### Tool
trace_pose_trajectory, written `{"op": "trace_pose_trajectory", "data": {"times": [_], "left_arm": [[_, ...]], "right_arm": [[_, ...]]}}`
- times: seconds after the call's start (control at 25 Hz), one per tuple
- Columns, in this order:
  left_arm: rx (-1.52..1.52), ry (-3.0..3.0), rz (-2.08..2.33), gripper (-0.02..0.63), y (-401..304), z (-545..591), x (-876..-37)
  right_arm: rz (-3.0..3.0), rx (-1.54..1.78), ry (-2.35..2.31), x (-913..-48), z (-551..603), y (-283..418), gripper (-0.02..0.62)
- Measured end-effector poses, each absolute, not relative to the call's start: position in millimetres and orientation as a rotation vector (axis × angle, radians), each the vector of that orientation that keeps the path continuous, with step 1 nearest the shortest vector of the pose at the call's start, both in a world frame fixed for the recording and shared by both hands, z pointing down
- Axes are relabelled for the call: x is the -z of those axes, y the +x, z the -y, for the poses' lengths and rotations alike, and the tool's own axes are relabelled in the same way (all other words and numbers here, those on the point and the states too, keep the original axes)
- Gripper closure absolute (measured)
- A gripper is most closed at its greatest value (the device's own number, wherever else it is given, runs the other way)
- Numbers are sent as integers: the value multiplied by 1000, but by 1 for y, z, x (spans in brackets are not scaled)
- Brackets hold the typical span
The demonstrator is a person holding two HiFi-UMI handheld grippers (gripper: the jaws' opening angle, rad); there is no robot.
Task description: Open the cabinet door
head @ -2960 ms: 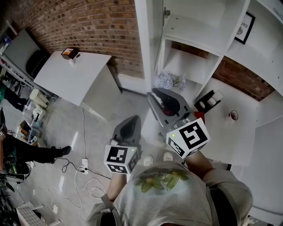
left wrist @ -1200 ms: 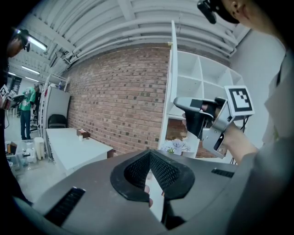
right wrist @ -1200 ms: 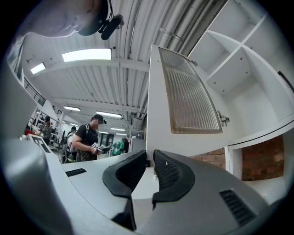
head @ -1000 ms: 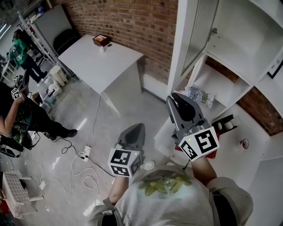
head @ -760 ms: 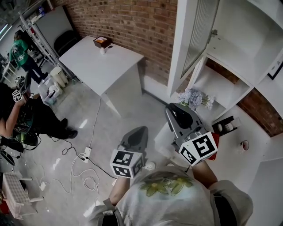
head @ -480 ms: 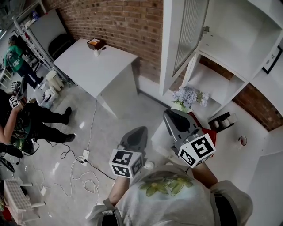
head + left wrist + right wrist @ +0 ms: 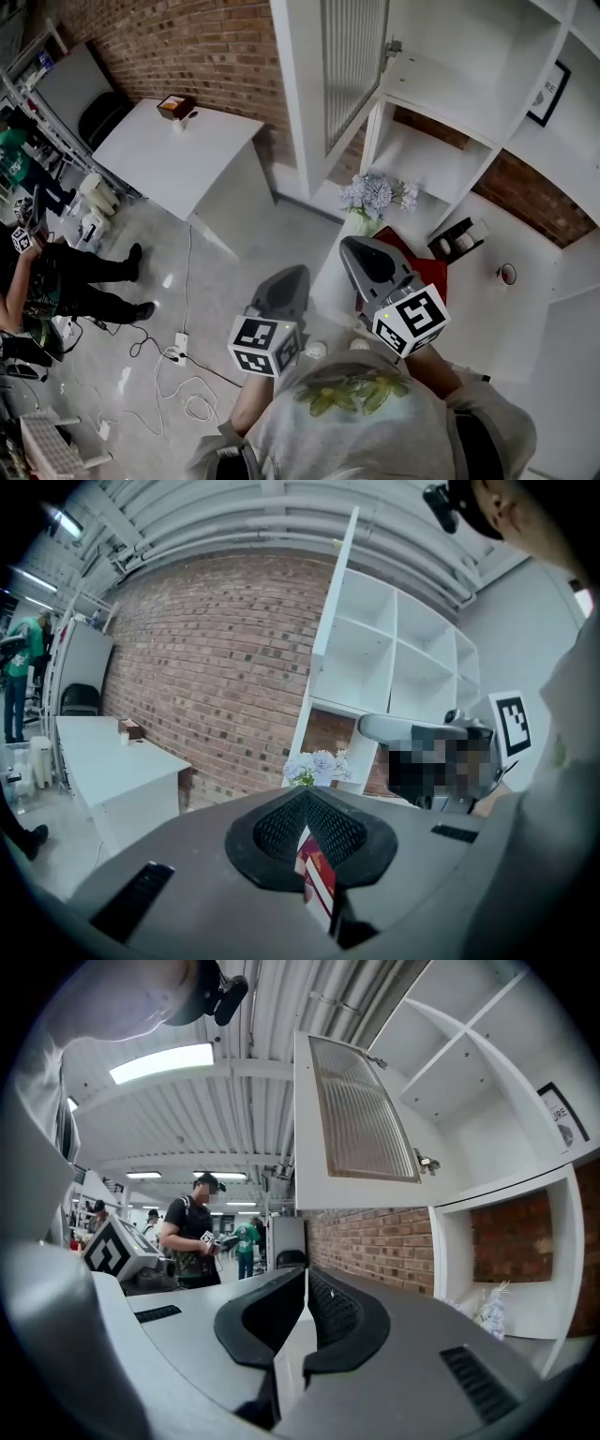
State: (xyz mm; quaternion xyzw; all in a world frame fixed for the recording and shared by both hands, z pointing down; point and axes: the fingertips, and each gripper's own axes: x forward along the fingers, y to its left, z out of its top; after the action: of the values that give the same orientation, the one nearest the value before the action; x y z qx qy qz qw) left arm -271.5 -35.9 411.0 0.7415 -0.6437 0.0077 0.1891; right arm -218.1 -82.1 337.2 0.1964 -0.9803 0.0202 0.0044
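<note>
The cabinet door [image 7: 352,58], white-framed with a ribbed glass panel, stands swung out from the white shelf unit [image 7: 469,103]. In the right gripper view the door [image 7: 361,1124] hangs above and ahead, apart from the jaws. My right gripper [image 7: 350,247] hovers below the door near the counter; its jaws have just been closing and are shut with nothing between them [image 7: 307,1277]. My left gripper [image 7: 297,273] is lower and to the left, over the floor, and shut [image 7: 306,795]. A red-and-white scrap [image 7: 317,881] shows in its slit; I cannot tell what it is.
A vase of pale flowers [image 7: 373,199] stands on the low shelf by the right gripper, and a red object [image 7: 419,269] lies under it. A white table [image 7: 173,155] stands against the brick wall [image 7: 187,47]. A person [image 7: 56,281] stands at the left; cables [image 7: 183,370] lie on the floor.
The right gripper has sunk away from the door's lower edge and its jaws have narrowed. The left gripper has drifted a little. The view has swung, so the door sits further left.
</note>
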Motion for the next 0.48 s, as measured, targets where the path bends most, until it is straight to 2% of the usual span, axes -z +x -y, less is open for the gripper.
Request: {"op": "trace_pose_trajectory", "data": {"times": [0.48], "left_arm": [[-55,2160,1727,595,-246,53,-409]], "right_arm": [[3005,-75,720,-350,87,-187,569]]}}
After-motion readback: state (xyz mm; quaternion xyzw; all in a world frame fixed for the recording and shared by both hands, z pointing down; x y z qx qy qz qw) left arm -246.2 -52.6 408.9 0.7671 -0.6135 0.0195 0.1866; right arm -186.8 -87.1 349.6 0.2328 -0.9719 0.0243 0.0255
